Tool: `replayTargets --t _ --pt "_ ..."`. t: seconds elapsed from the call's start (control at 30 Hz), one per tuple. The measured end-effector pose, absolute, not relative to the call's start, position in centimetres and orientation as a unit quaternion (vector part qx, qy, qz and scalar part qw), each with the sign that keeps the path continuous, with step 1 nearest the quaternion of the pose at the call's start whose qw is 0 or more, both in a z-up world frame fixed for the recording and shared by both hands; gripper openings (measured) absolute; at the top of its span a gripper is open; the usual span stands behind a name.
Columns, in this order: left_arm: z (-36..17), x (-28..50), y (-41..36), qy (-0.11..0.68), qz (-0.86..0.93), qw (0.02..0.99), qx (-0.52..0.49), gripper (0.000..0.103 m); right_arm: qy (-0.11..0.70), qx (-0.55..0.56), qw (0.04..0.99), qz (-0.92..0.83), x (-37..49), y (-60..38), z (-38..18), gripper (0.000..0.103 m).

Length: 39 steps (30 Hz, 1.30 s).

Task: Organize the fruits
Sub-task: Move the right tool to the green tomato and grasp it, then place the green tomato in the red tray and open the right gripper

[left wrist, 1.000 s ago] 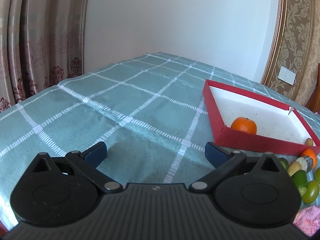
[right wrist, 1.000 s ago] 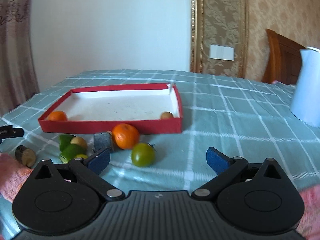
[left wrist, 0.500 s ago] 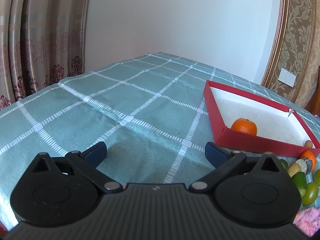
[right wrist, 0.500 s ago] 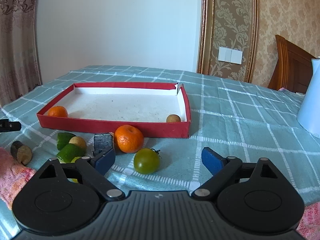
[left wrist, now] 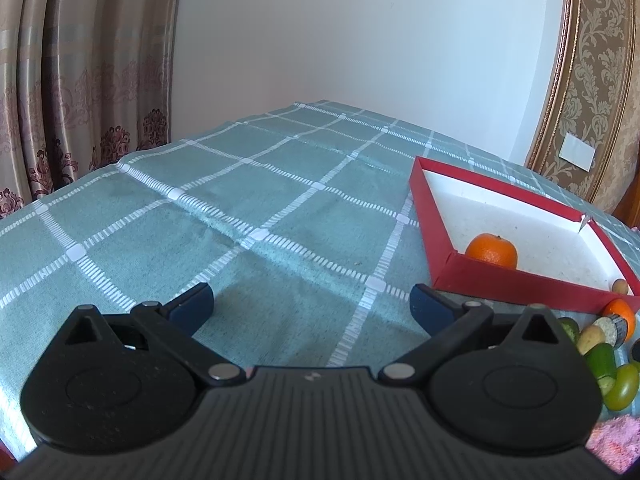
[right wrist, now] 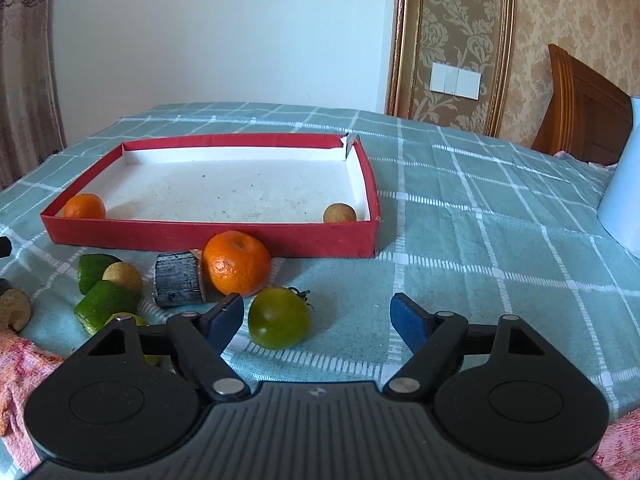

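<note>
Fruits [right wrist: 237, 262] lie on a checked teal tablecloth [left wrist: 248, 208] beside a red tray [right wrist: 208, 236]; both claws gape, empty.

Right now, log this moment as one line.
right gripper: open, at green tomato | left gripper: open, idle | red tray: tangerine, longan

The left gripper [left wrist: 311, 306] sits at the bottom of its frame, its two blue-tipped fingers [left wrist: 192, 307] spread wide apart with nothing between them. The right gripper [right wrist: 318, 316] sits at the bottom of its frame too, fingers [right wrist: 408, 320] also wide apart, holding nothing
</note>
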<state>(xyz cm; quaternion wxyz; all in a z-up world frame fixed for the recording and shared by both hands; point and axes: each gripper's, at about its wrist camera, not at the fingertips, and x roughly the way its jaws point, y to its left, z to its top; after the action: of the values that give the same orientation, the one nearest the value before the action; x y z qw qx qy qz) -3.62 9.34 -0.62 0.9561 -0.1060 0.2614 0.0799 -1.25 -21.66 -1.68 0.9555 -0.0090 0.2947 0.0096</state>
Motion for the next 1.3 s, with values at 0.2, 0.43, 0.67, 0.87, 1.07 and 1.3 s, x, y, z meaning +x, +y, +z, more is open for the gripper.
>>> replayTargets --t 0.2,0.43,0.67,0.87,1.07,1.3 --pt "-0.7 -3.6 9.4 0.263 0.080 0.956 -0.106 0.103 0.303 -0.001 0.953 0.012 -0.7 -21.4 -1.9 0.069" --pt "-0.7 -3.5 9.4 0.263 0.080 0.955 -0.107 0.103 0.309 0.002 0.951 0.017 -0.3 -21.1 -2.2 0.063" --pt "-0.7 -3.6 9.4 0.263 0.079 0.955 -0.109 0.103 0.310 0.013 0.950 0.027 -0.3 -20.7 -2.3 0.051" --pt "-0.8 -3.6 9.4 0.264 0.079 0.955 -0.109 0.103 0.307 0.016 0.951 0.040 -0.6 -20.4 -2.2 0.033" --pt "-0.8 -3.6 9.5 0.264 0.077 0.955 -0.111 0.103 0.298 0.018 0.954 0.041 -1.4 -20.7 -2.4 0.033" --pt "-0.8 -3.6 9.6 0.263 0.076 0.955 -0.114 0.103 0.278 0.020 0.959 0.045 -3.0 -21.7 -1.9 0.033"
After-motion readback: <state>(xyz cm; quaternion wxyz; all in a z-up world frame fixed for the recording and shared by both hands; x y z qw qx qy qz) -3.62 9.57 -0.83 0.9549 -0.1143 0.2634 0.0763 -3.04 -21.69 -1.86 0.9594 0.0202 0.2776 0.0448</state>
